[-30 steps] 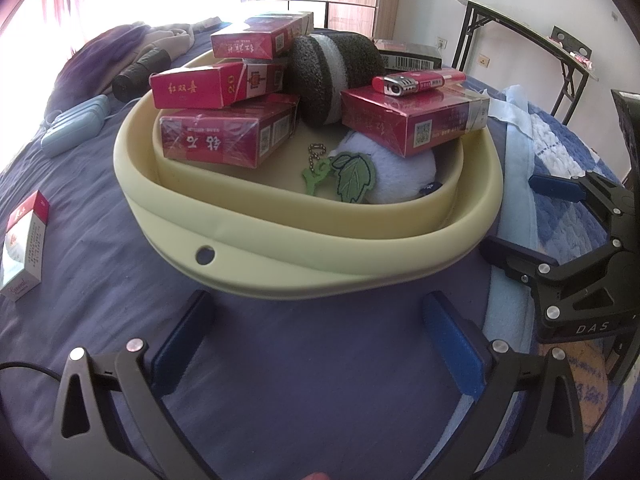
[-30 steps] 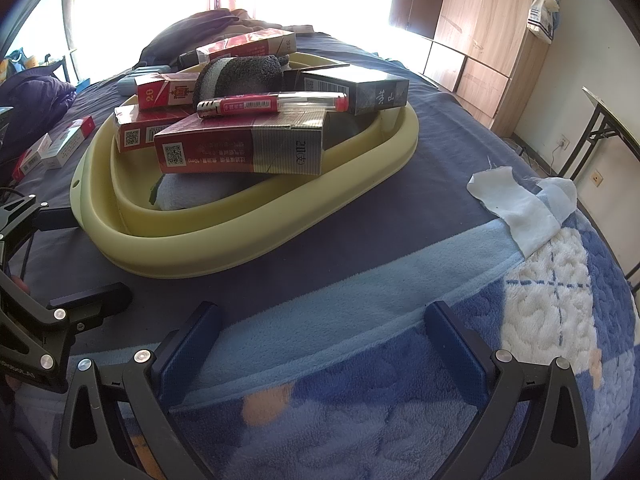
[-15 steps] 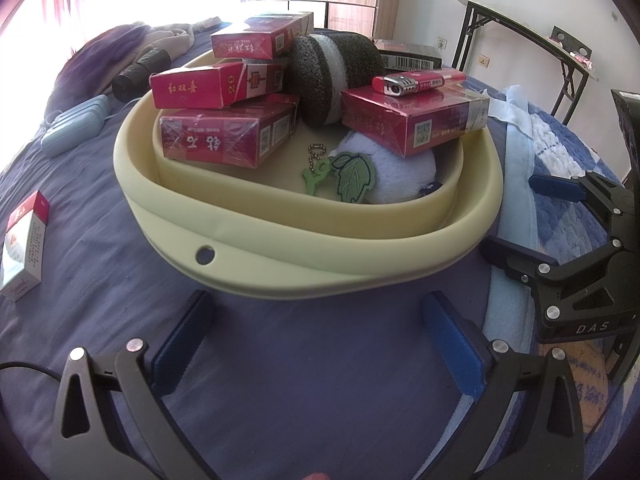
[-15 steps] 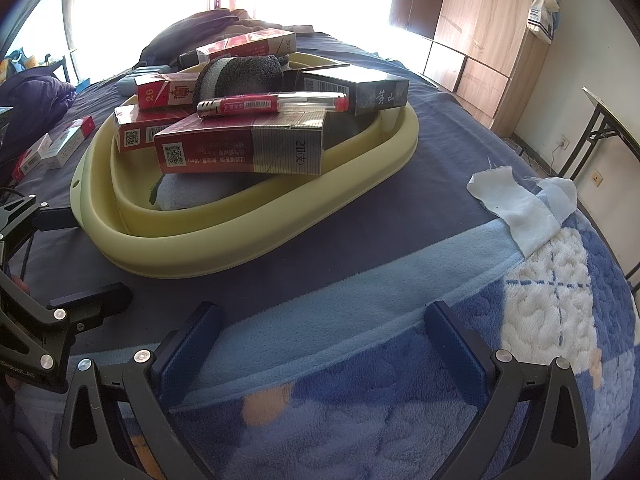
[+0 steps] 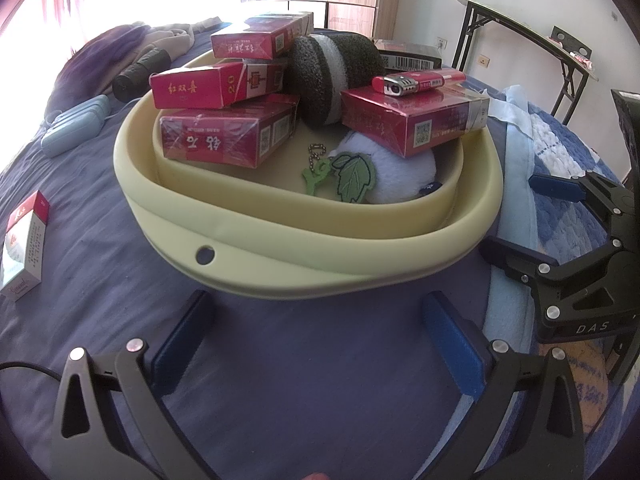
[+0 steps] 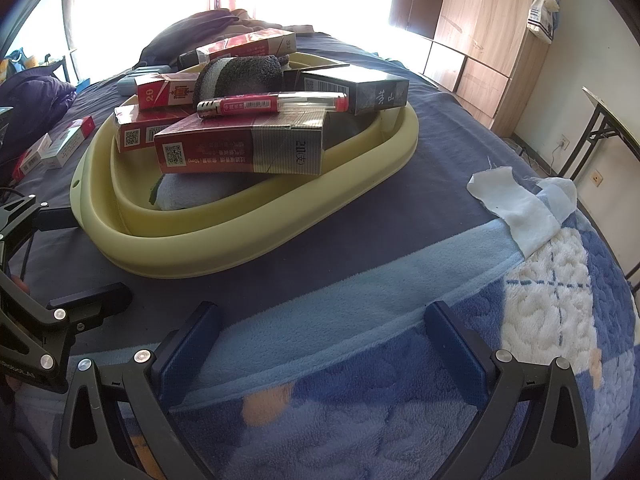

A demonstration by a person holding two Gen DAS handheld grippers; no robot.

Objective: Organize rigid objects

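Observation:
A pale yellow basin [image 5: 280, 240] [image 6: 248, 248] sits on the bed, holding several red cigarette packs [image 5: 224, 136] [image 6: 240, 152], a dark pack [image 6: 360, 92], a red lighter [image 5: 420, 82] [image 6: 272, 104], a rolled dark sock [image 5: 332, 68] and a white plush with a green leaf tag [image 5: 392, 176]. My left gripper [image 5: 316, 320] stands open just short of the basin's near rim, nothing between its blue pads. My right gripper [image 6: 320, 336] is open over the blue blanket, to the right of the basin. Each gripper shows at the edge of the other's view.
A red-and-white pack [image 5: 24, 252] lies on the purple sheet left of the basin; more packs [image 6: 52, 148] lie farther off. A light blue case [image 5: 72, 128], a dark roll [image 5: 140, 72] and heaped clothes [image 5: 120, 48] are beyond. A white cloth [image 6: 512, 204] lies on the blanket.

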